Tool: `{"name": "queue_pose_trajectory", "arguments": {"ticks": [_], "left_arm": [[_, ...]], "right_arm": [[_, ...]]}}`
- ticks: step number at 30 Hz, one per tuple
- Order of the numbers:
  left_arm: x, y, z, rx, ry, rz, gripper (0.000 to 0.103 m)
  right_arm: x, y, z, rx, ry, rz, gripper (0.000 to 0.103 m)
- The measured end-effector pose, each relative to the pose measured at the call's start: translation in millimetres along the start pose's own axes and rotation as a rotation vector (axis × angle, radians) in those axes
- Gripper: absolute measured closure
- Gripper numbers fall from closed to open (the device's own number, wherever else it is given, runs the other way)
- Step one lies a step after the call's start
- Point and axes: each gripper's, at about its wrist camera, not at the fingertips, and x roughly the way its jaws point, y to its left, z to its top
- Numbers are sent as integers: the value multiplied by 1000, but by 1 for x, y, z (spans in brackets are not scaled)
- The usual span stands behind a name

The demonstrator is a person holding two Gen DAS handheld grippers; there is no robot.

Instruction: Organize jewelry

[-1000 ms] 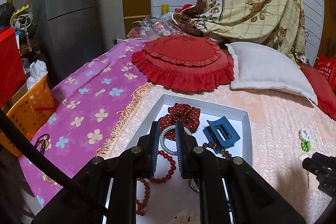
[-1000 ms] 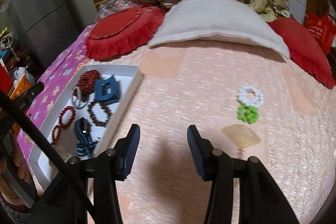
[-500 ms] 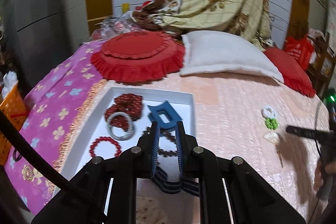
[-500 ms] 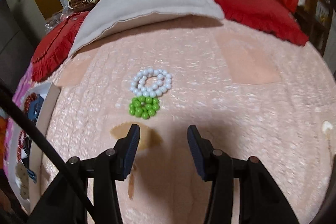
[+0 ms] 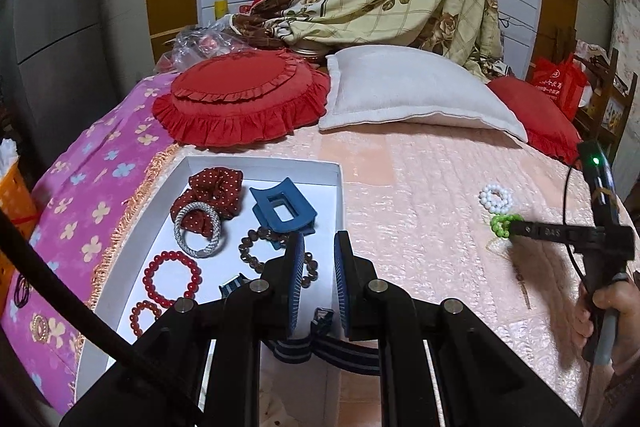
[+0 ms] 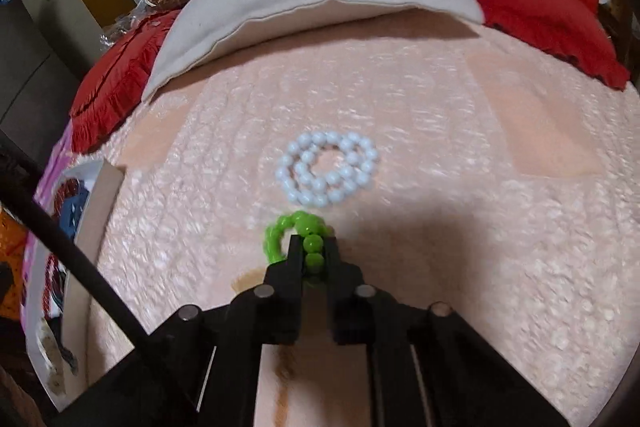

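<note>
The green bead bracelet [image 6: 310, 243] lies on the pink bedspread [image 6: 440, 227], just beside the white bead bracelet [image 6: 328, 169]. The right gripper [image 6: 311, 251] has just closed its jaws, pinching a few green beads (the rest loops out left). The left gripper [image 5: 318, 259] hovers over the white tray [image 5: 264, 163], fingers parted with nothing between them.

Right tool [image 6: 311, 247] just clamped; left tool [image 5: 316, 267] parted.
</note>
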Motion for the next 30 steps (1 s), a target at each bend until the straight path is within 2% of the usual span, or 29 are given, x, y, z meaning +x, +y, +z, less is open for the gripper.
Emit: {"name": "queue_pose_trajectory", "arguments": {"ticks": [4, 7, 9, 11, 12, 13, 17, 19, 21, 26, 30], "left_arm": [[-4, -16, -4, 28, 12, -19, 83], [-5, -33, -6, 43, 52, -65, 83], [-5, -46, -6, 63, 65, -72, 83], [-4, -60, -5, 74, 73, -64, 83], [-3, -66, -4, 74, 82, -66, 83], [0, -74, -1, 72, 98, -74, 83], [12, -99, 9, 94, 133, -49, 83], [21, -109, 15, 103, 141, -34, 83], [34, -117, 23, 96, 162, -40, 83], [89, -138, 45, 31, 247, -132, 83], [134, -161, 54, 18, 321, -201, 83]], "right_arm": [[-20, -28, -23, 19, 7, -27, 94], [-39, -54, -38, 23, -13, -75, 93], [-46, -62, -42, 1, -29, -78, 92], [-49, -66, -41, -11, -41, -39, 72], [-48, -66, -40, -13, -48, -26, 54], [-48, -65, -38, -12, -68, -19, 50], [-32, -68, -29, 3, -91, 7, 50], [-29, -71, -26, -6, -131, 19, 50], [-29, -78, -26, 3, -159, 65, 50], [-28, -98, -26, 85, -172, 206, 50], [-24, -103, -24, 95, -144, 302, 49]]}}
